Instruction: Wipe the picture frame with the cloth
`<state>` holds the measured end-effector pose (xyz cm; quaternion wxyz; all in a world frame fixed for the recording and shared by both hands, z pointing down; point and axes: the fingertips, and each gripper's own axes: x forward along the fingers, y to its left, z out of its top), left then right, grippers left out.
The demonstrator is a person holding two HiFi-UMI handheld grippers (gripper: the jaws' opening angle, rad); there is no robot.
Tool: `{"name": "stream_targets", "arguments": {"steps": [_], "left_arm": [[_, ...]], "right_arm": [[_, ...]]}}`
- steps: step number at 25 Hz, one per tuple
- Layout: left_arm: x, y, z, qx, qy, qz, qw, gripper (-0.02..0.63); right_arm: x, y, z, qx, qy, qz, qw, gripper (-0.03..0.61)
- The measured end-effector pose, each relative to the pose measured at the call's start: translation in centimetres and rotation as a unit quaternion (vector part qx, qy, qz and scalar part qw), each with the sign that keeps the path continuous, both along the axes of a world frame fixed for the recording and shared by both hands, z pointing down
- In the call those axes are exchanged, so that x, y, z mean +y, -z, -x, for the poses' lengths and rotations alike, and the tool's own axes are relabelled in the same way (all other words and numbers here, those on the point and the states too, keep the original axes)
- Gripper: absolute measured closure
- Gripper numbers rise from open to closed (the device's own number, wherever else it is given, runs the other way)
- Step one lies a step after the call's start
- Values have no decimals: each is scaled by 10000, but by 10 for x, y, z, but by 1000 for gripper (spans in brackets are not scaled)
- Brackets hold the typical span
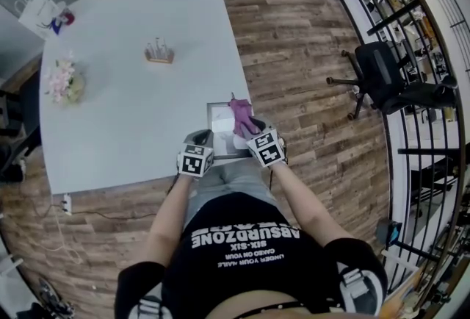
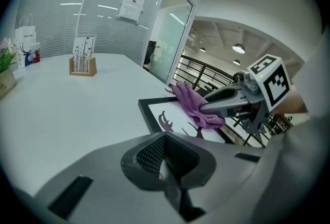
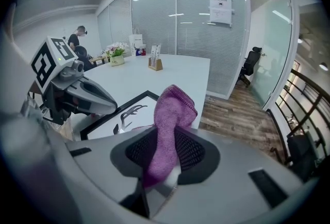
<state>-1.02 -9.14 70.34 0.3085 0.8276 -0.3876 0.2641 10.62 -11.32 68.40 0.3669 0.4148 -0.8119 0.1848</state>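
A black picture frame (image 1: 220, 131) with a white deer print lies flat at the near edge of the white table (image 1: 132, 104). My right gripper (image 1: 250, 126) is shut on a purple cloth (image 1: 241, 114), which rests on the frame's right part. In the right gripper view the cloth (image 3: 172, 114) sticks up out of the gripper (image 3: 162, 162), with the frame (image 3: 111, 120) to the left. My left gripper (image 1: 200, 139) hovers just left of the frame, shut with nothing in it (image 2: 165, 163). Its view shows the frame (image 2: 154, 114), the cloth (image 2: 192, 103) and the right gripper (image 2: 203, 109) ahead.
A small wooden card holder (image 1: 158, 53) stands mid-table. A flower pot (image 1: 64, 81) and a paper bag (image 1: 37, 12) sit at the far left. An office chair (image 1: 382, 75) and a black railing (image 1: 411, 31) are off to the right on the wooden floor. A person (image 3: 78, 37) stands far behind.
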Motion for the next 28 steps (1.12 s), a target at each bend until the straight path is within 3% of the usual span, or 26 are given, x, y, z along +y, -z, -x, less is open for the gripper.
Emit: {"name": "stream_targets", "arguments": {"steps": [6, 21, 28], "left_arm": [[-1, 1, -1, 52, 88, 20, 9999, 600], [0, -1, 0, 102, 95, 81, 9999, 600], [0, 0, -2, 106, 99, 64, 9999, 600]], "right_arm": [[8, -1, -2, -193, -84, 28, 9998, 463], [6, -7, 8, 111, 91, 305, 9994, 463], [4, -12, 25, -46, 85, 553, 9984, 463]]}}
